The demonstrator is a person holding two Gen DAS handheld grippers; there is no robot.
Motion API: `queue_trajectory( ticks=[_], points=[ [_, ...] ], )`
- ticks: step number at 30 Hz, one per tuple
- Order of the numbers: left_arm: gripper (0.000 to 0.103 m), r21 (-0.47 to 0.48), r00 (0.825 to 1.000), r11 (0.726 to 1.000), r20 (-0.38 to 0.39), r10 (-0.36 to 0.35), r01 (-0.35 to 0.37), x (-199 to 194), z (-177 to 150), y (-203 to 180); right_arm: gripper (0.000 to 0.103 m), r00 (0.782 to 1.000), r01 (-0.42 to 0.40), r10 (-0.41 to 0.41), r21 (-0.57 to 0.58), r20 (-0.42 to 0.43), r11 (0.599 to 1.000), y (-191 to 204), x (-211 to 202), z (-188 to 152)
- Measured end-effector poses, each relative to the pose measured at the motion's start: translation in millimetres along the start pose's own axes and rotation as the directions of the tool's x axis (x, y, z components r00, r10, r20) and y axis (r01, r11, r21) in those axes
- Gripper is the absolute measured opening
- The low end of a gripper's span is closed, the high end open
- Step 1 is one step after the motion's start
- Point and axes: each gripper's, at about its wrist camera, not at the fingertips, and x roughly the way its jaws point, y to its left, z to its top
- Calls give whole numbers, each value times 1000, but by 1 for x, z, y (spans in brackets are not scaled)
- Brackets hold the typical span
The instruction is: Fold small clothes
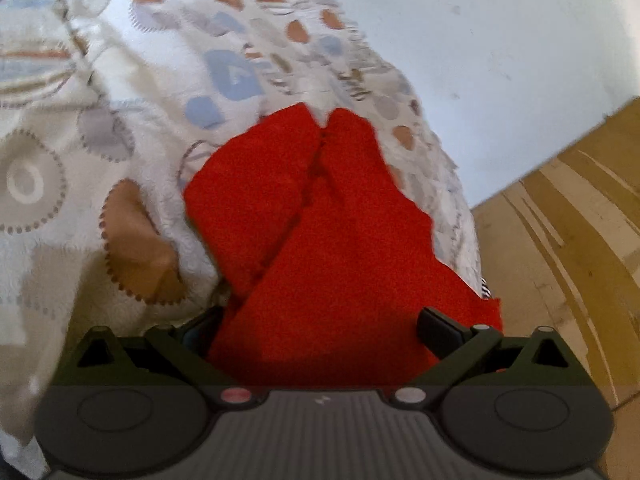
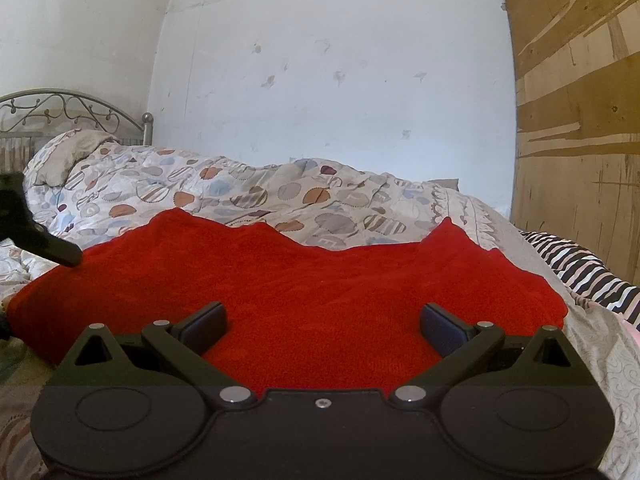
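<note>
The small red fleece garment lies spread on the bed, over the patterned quilt with brown and blue round shapes; from the right wrist view it fills the middle, with two raised corners at about 11 o'clock and 1 o'clock; I judge the folding to be at an early stage, because the cloth looks mostly flat and open, though in the left wrist view one layer seems to lie over another along a diagonal seam, so perhaps a first fold is begun; the remaining folds and the final neat shape are not yet done; the right claw is spread apart just above the near edge, holding nothing; the left claw also stands wide apart, with red cloth lying between its fingers but not pinched; no brand, label or readable writing shows on anything.
</note>
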Motion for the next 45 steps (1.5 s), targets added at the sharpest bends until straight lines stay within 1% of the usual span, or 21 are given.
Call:
queue_trajectory(
  ticks=[1, 3, 5, 7, 10, 14, 17, 18, 21, 22, 24, 25, 27, 31, 33, 34, 37, 39, 40, 43, 45],
  points=[
    [102, -16, 1000, 1000, 9, 2, -1, 2, 0, 2, 103, 1000, 0, 0, 0, 0, 1000, 0, 0, 0],
    [102, -6, 1000, 1000, 27, 9, -9, 3, -3, 2, 103, 1000, 1, -1, 0, 1, 1000, 0, 0, 0],
    [102, 32, 999, 999, 38, 26, -27, 1, -8, -2, 103, 1000, 1, -1, 0, 1, 1000, 0, 0, 0],
    [102, 82, 997, 995, 45, 58, -61, -5, -11, -8, 103, 1000, 1, -1, 1, 0, 1000, 0, 0, 0],
    [102, 123, 994, 989, 73, 80, -88, -18, -12, -15, 103, 1000, 1, -1, 1, 1, 1000, 0, 0, 0],
    [102, 160, 981, 976, 146, 127, -150, -31, -6, -22, 103, 1000, 1, -1, 1, 1, 1000, 0, 0, 0],
    [102, 179, 972, 967, 181, 147, -179, -28, 7, -24, 103, 1000, 1, -1, 1, 1, 1000, 0, 0, 0],
    [102, 187, 973, 967, 186, 138, -173, -27, 14, -23, 103, 1000, 1, -1, 1, 1, 1000, 0, 0, -1],
    [102, 216, 985, 974, 170, 23, -60, -19, 40, -13, 103, 1000, 1, -1, 1, 1, 1000, 0, 0, -1],
    [102, 228, 988, 973, 156, -3, -34, -16, 48, -10, 103, 1000, 1, -1, 1, 1, 1000, 0, 0, -1],
    [102, 251, 993, 968, 113, -25, -4, -8, 66, -5, 103, 1000, 1, -1, 1, 1, 1000, 0, 0, -1],
    [102, 261, 996, 965, 75, -50, 29, -3, 75, -2, 103, 1000, 1, -1, 2, 1, 1000, 0, 0, -1],
    [102, 265, 995, 959, -6, -102, 100, 10, 90, 6, 103, 1000, 2, -2, 2, 2, 1000, 0, 0, -1],
    [102, 231, 988, 962, -84, -130, 146, 26, 104, 22, 103, 1000, 1, -1, 2, 1, 1000, 0, 0, -1],
    [102, 190, 978, 965, -138, -154, 179, 34, 106, 32, 103, 1000, 1, -1, 2, 2, 1000, 0, 0, -1],
    [102, 190, 976, 964, -150, -160, 187, 36, 106, 35, 103, 1000, 2, -2, 2, 1, 1000, 0, 0, -1],
    [102, 254, 968, 942, -176, -177, 218, 35, 99, 34, 103, 1000, 2, -2, 2, 2, 1000, 0, 0, -1],
    [102, 259, 957, 932, -207, -204, 255, 33, 95, 33, 103, 1000, 1, -1, 2, 2, 1000, 0, 0, -1],
    [102, 251, 953, 931, -214, -213, 264, 33, 94, 34, 103, 1000, 1, -1, 2, 2, 1000, 0, 0, -1],
    [102, 232, 951, 937, -225, -210, 262, 32, 92, 31, 103, 1000, 2, -2, 2, 2, 1000, 0, 0, -1],
    [102, 213, 955, 947, -226, -191, 240, 31, 93, 25, 103, 1000, 1, -1, 3, 2, 1000, 0, 0, -1]
  ],
)
